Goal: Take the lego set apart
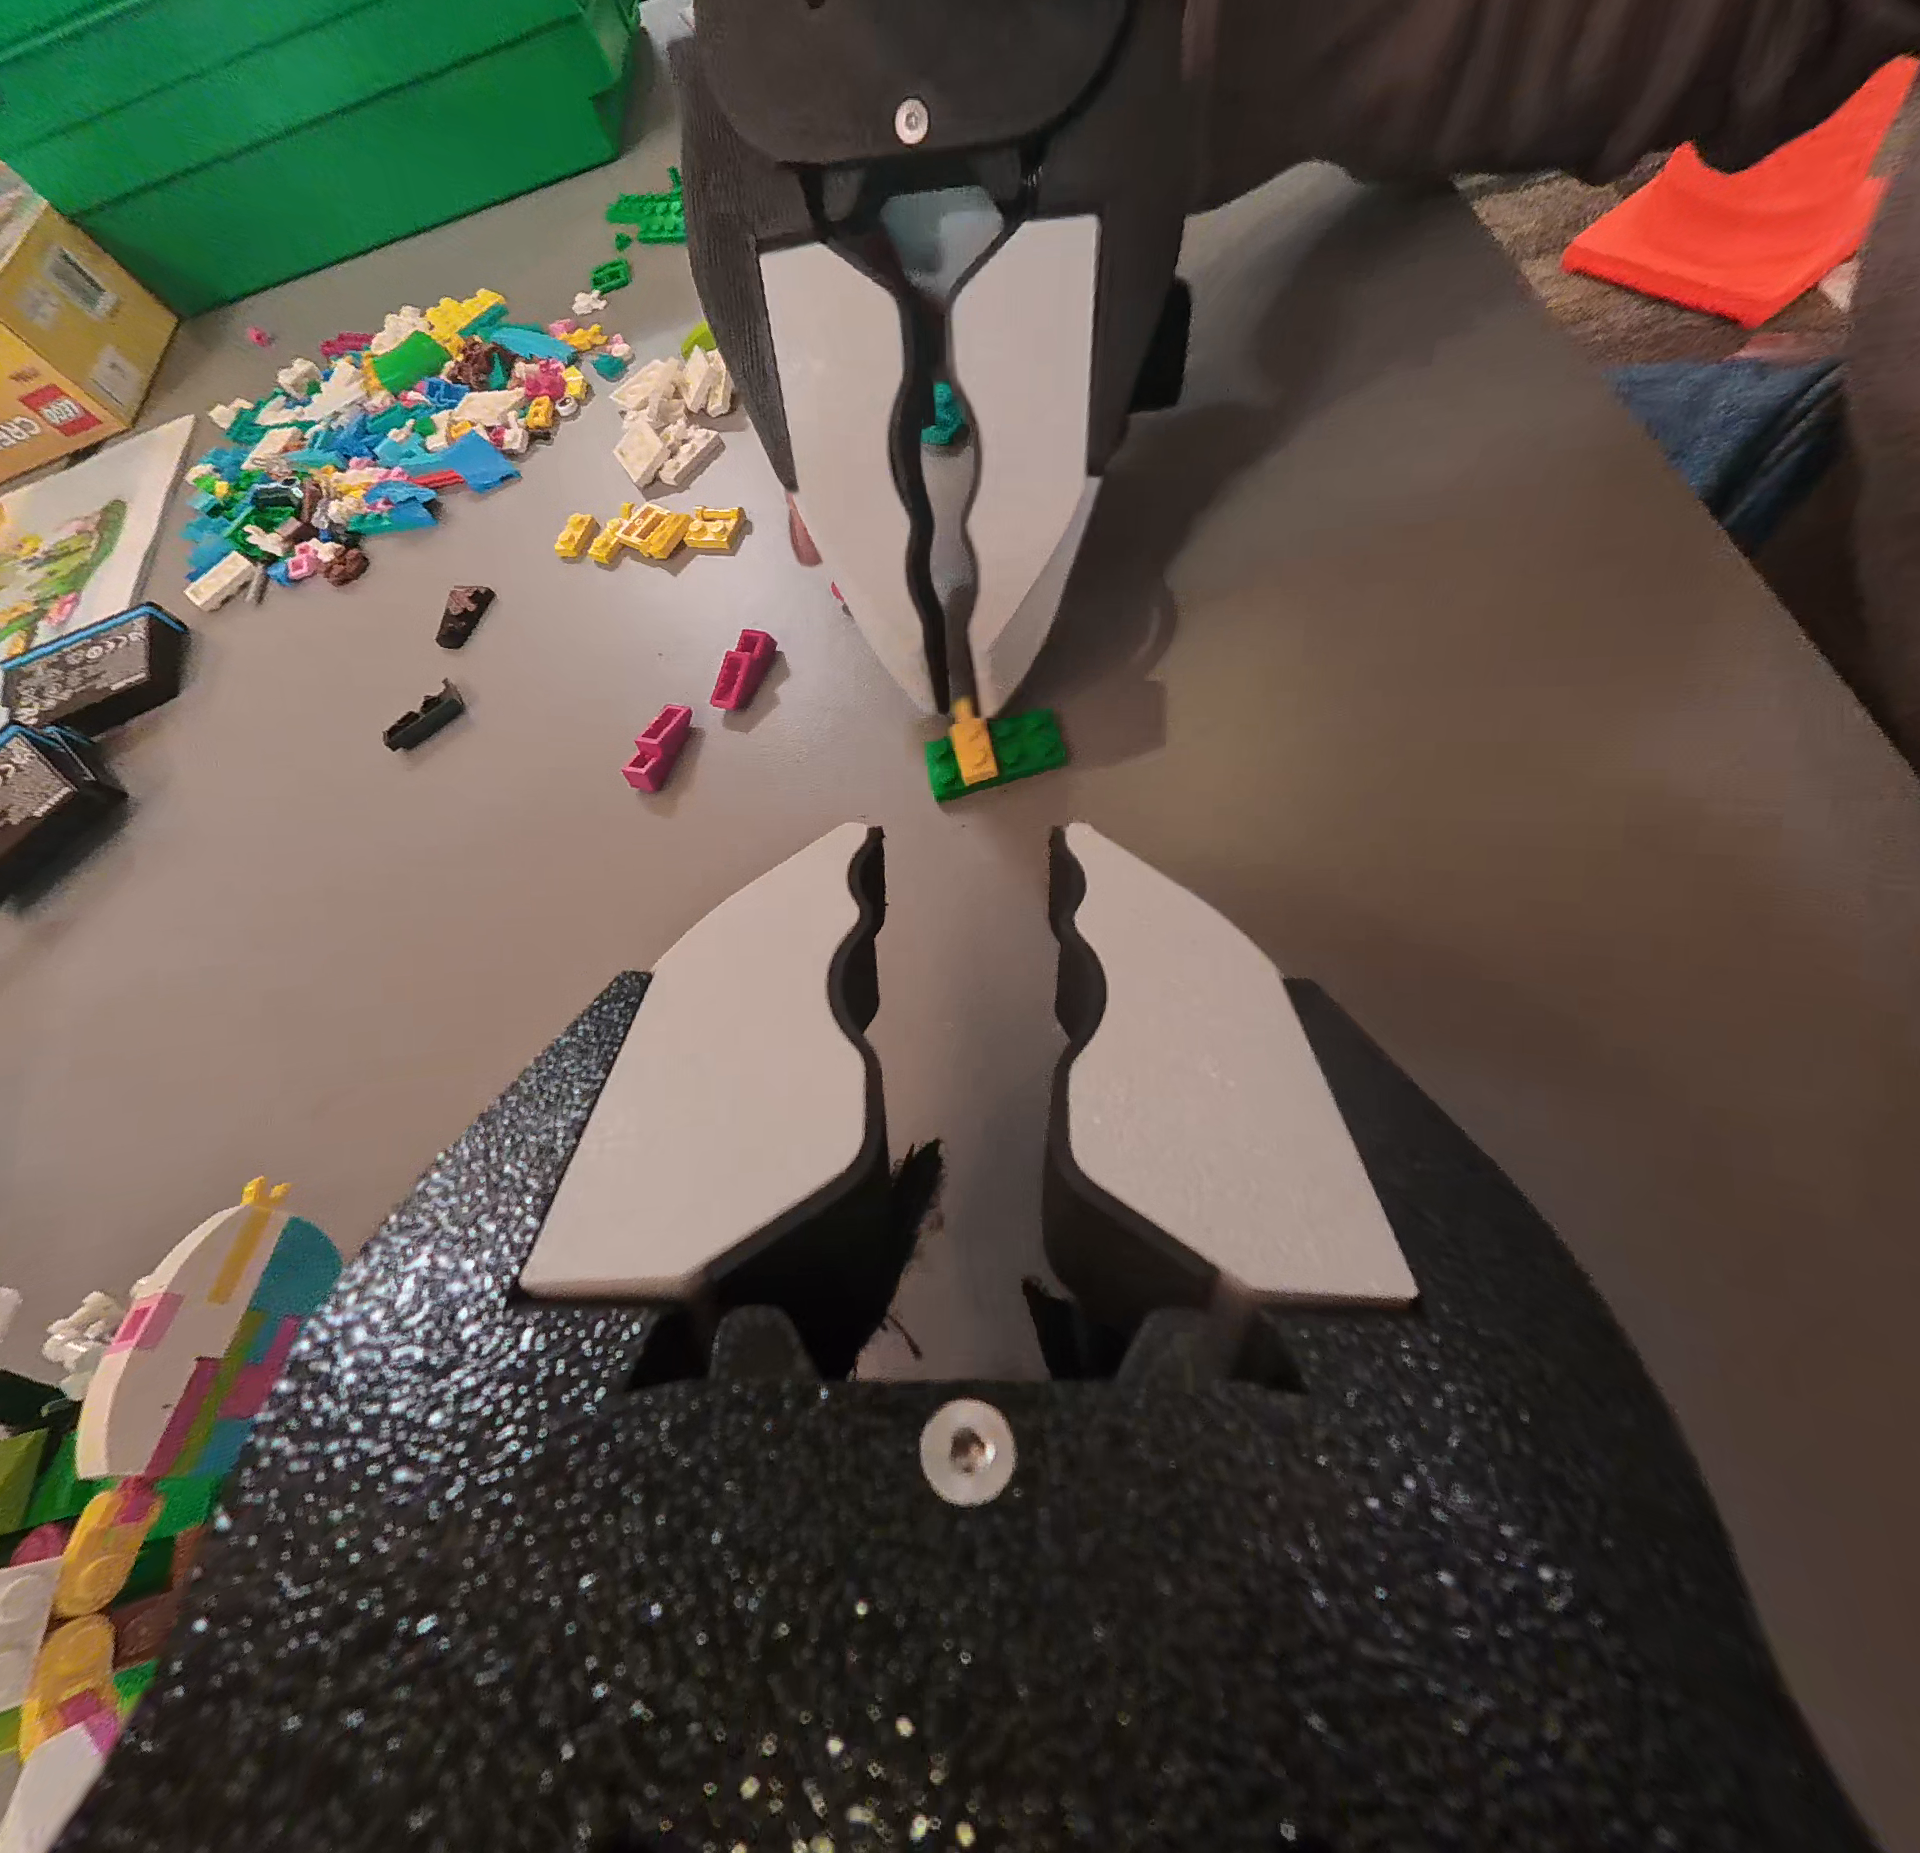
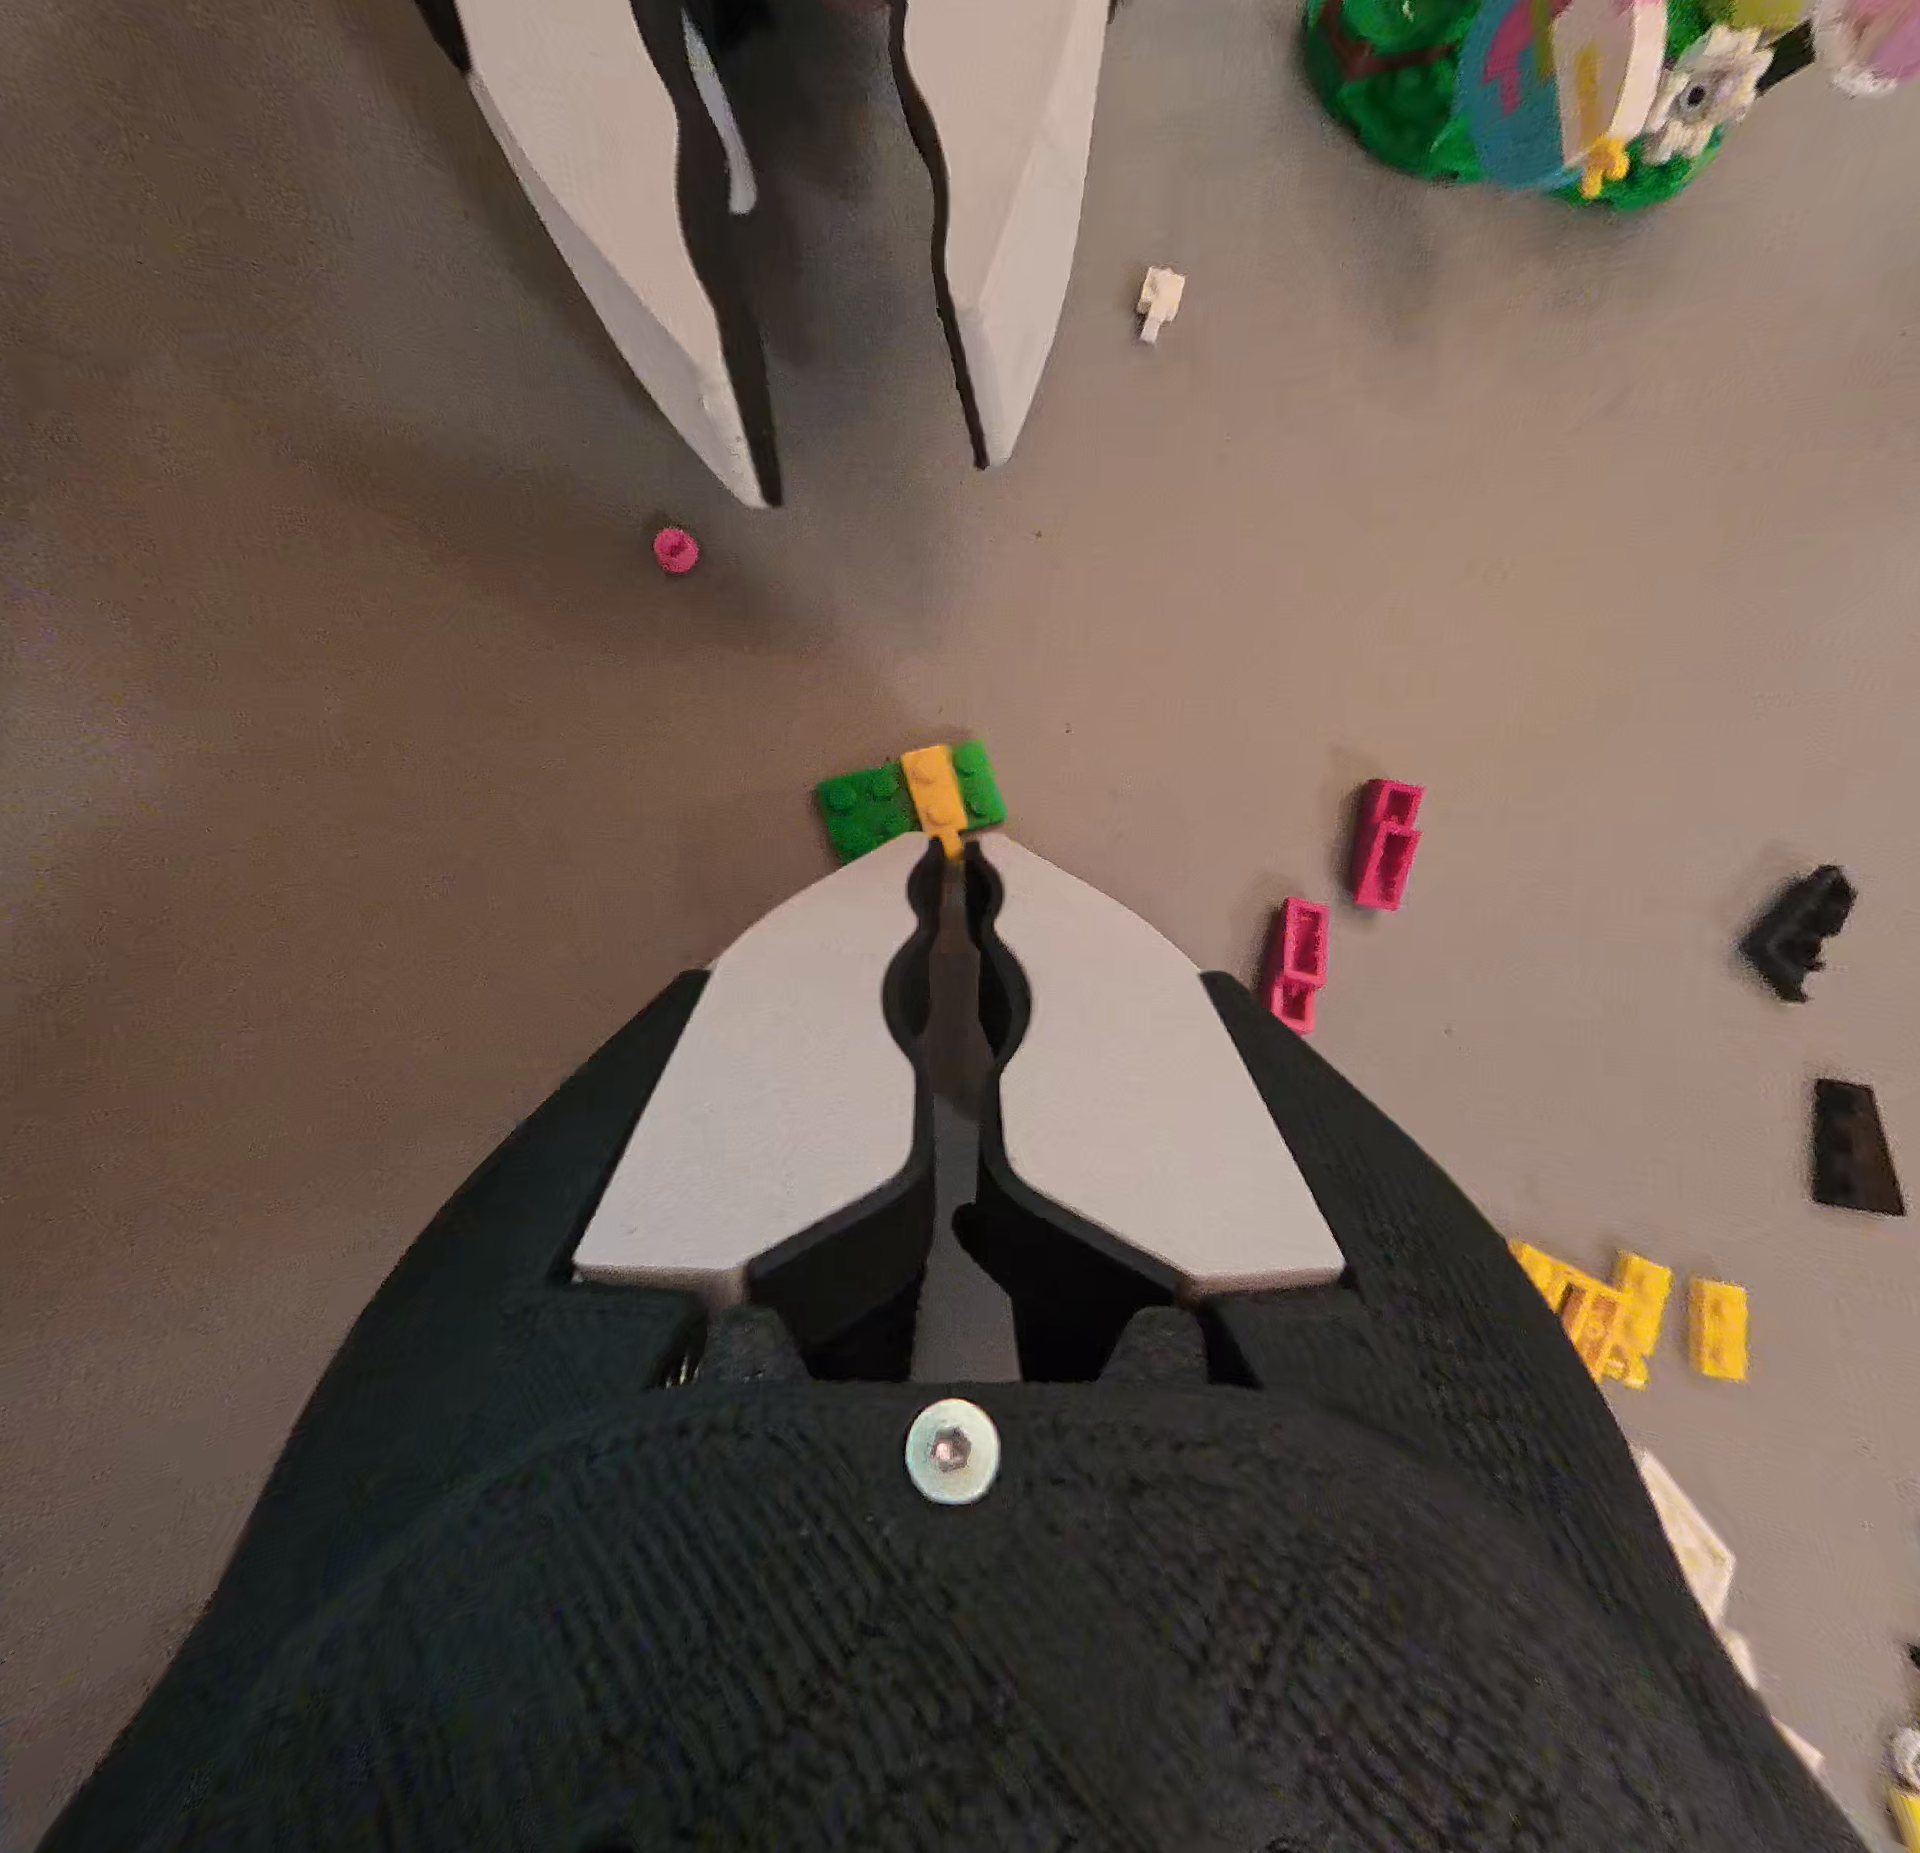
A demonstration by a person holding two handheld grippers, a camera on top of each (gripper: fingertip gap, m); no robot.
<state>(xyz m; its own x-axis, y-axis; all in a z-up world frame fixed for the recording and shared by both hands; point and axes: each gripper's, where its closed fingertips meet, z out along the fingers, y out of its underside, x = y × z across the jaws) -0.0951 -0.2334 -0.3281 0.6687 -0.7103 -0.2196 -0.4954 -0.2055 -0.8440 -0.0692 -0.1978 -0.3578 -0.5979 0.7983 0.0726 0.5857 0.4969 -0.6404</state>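
A small green plate (image 2: 868, 806) with a yellow piece (image 2: 930, 785) clipped across it lies on the grey table (image 2: 312, 764). My right gripper (image 2: 951, 847) is shut on the yellow piece's thin tab at its near end. The left wrist view shows the same grip from the far side, where the right gripper's tips (image 1: 951, 697) pinch the yellow piece (image 1: 977, 749) on the green plate (image 1: 1023, 754). My left gripper (image 1: 966, 847) is open and empty, just short of the plate. It also shows in the right wrist view (image 2: 878, 484), apart from the plate.
A pile of loose bricks (image 1: 353, 442), yellow pieces (image 1: 655, 534), two magenta bricks (image 1: 743, 669) and black pieces (image 1: 421, 717) lie to the left. Green boxes (image 1: 312, 89) stand at the back. The partly built set (image 2: 1538, 68) stands nearby. A pink stud (image 2: 675, 549) and a white piece (image 2: 1158, 302) lie loose. The left gripper's tips are roughly 6 centimeters from the right gripper's.
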